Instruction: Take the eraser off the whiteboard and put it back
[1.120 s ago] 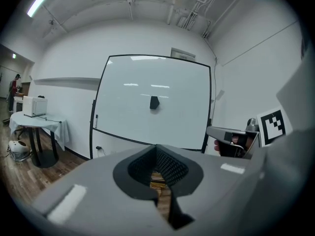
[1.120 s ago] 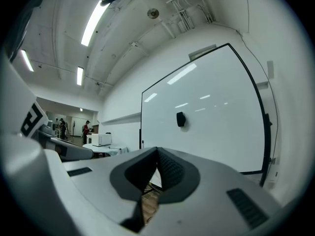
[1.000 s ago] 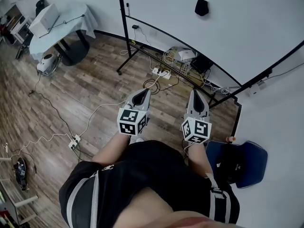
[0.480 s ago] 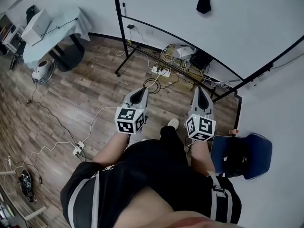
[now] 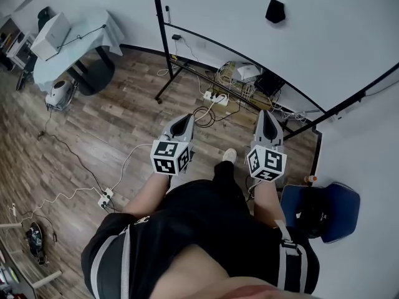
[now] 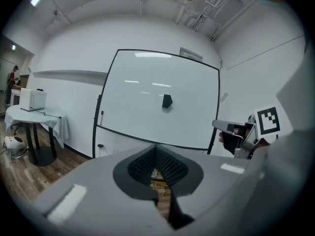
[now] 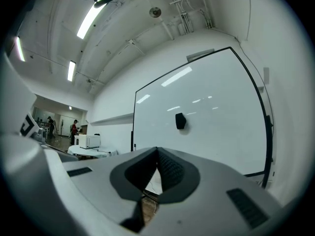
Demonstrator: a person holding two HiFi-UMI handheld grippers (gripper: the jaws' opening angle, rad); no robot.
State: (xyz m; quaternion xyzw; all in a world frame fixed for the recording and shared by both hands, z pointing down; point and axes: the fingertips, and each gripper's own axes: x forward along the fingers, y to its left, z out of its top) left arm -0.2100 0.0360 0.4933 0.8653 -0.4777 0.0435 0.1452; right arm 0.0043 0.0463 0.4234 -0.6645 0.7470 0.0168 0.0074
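Note:
A small black eraser [image 5: 275,10] sticks high on the whiteboard [image 5: 237,11], which stands on a black frame ahead of me. It also shows as a dark block, the eraser [image 6: 167,101] in the left gripper view and the eraser [image 7: 180,121] in the right gripper view. My left gripper [image 5: 182,123] and my right gripper [image 5: 267,117] are held side by side at waist height, pointing at the board and well short of it. Each has its jaws together with nothing between them. The right gripper [image 6: 237,132] shows at the right of the left gripper view.
Cables and power strips [image 5: 215,97] lie on the wood floor under the board. A round table with a white cloth [image 5: 78,39] stands far left. A blue chair [image 5: 324,207] sits close on my right. A marker [image 5: 167,12] hangs on the board's left post.
I have stepped closer to the whiteboard, and a foot now shows between the grippers. Both grippers moved forward with me and stayed shut.

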